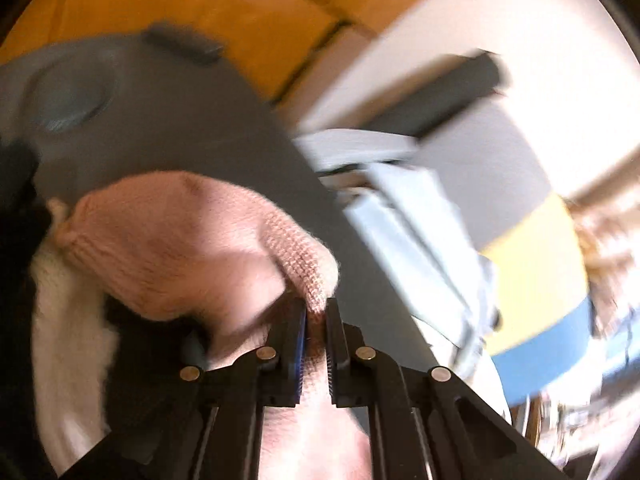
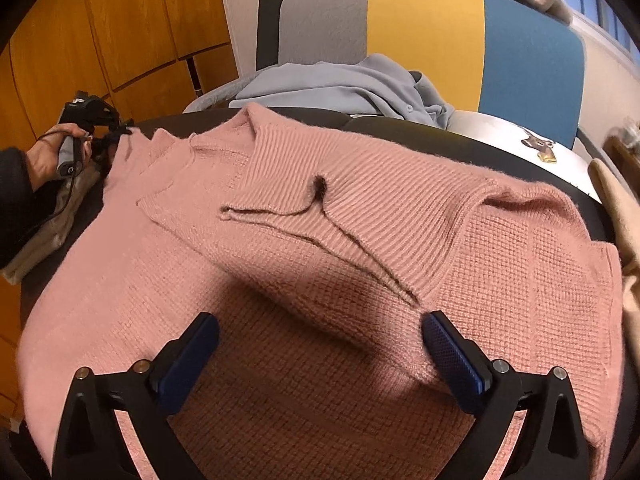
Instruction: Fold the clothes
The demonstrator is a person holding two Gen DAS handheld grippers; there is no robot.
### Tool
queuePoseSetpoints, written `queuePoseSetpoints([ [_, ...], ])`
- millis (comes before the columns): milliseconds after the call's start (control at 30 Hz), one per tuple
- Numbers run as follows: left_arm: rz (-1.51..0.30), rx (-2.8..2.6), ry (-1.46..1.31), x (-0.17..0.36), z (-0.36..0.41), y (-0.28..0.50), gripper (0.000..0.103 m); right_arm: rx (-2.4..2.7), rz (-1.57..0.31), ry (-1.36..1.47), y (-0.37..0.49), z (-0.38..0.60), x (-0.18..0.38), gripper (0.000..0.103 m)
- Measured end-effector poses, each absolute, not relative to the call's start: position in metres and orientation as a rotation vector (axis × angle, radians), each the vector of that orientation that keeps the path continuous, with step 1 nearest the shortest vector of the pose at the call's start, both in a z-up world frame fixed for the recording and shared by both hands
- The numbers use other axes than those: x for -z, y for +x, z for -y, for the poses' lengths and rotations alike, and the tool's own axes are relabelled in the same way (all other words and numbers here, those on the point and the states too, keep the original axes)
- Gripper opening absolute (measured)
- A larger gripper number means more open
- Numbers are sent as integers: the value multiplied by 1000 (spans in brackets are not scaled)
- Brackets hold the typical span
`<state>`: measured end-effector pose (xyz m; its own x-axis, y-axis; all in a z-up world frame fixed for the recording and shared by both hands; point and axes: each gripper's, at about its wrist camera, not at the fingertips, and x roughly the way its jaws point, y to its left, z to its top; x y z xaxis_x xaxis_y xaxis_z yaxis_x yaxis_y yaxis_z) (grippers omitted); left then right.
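A pink knit sweater (image 2: 320, 248) lies spread over a dark round table (image 2: 520, 148), its ribbed collar toward the far side. My right gripper (image 2: 320, 328) is open and hovers just above the sweater's near part, touching nothing. My left gripper (image 1: 317, 312) is shut on a corner of the pink sweater (image 1: 192, 240), which hangs up and left from the jaws; this view is blurred by motion. The left gripper also shows in the right wrist view (image 2: 116, 136) at the sweater's far left edge, held by a hand.
A grey-blue garment (image 2: 344, 84) lies on a chair with a grey, yellow and blue back (image 2: 428, 32) behind the table. Orange wooden cupboards (image 2: 100, 32) stand at left. White and beige cloth (image 2: 52, 208) lies at the table's left, and beige cloth (image 2: 624, 220) at its right.
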<state>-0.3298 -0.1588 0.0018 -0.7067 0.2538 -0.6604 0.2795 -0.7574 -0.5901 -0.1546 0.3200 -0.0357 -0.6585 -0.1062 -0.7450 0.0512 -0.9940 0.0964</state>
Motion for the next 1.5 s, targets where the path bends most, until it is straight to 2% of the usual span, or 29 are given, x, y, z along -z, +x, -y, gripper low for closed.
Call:
queuePoseSetpoints([
  [167, -974, 2992, 1214, -36, 82, -290, 7, 2784, 102, 1256, -155, -320, 36, 103],
  [233, -863, 3110, 1245, -44, 47, -273, 7, 2785, 105, 1254, -155, -320, 36, 103],
  [367, -535, 3328, 1319, -57, -19, -245, 7, 2784, 123, 1245, -154, -322, 35, 103],
  [600, -42, 3428, 1489, -24, -99, -179, 8, 2773, 184, 1219, -152, -327, 33, 103],
  [633, 30, 3422, 1515, -16, -106, -175, 12, 2770, 197, 1214, -152, -329, 33, 103],
  [667, 91, 3416, 1537, -9, -111, -170, 21, 2766, 211, 1208, -151, -330, 33, 103],
  [767, 96, 3443, 1558, -5, -98, -149, 30, 2757, 250, 1191, -151, -334, 33, 103],
  [867, -122, 3471, 1478, -19, -74, -141, 35, 2752, 279, 1178, -150, -336, 33, 103],
  [900, -189, 3471, 1451, -22, -65, -139, 36, 2764, 283, 1173, -149, -337, 31, 103],
  [1000, -223, 3453, 1331, -25, -34, -121, 37, 2812, 310, 1144, -146, -339, 23, 100],
  [1033, -230, 3438, 1310, -21, -26, -117, 37, 2831, 337, 1108, -144, -340, 16, 97],
  [1133, -326, 3370, 1391, 0, -7, -127, 37, 2859, 367, 1009, -145, -329, -7, 94],
  [1233, -489, 3297, 1515, 24, 10, -139, 37, 2771, 332, 973, -172, -295, -24, 94],
  [1333, -641, 3292, 1516, 33, 25, -138, 37, 2677, 299, 1000, -213, -255, -32, 94],
  [1500, -683, 3332, 1438, 27, 28, -125, 37, 2637, 240, 1165, -306, -226, -34, 94],
])
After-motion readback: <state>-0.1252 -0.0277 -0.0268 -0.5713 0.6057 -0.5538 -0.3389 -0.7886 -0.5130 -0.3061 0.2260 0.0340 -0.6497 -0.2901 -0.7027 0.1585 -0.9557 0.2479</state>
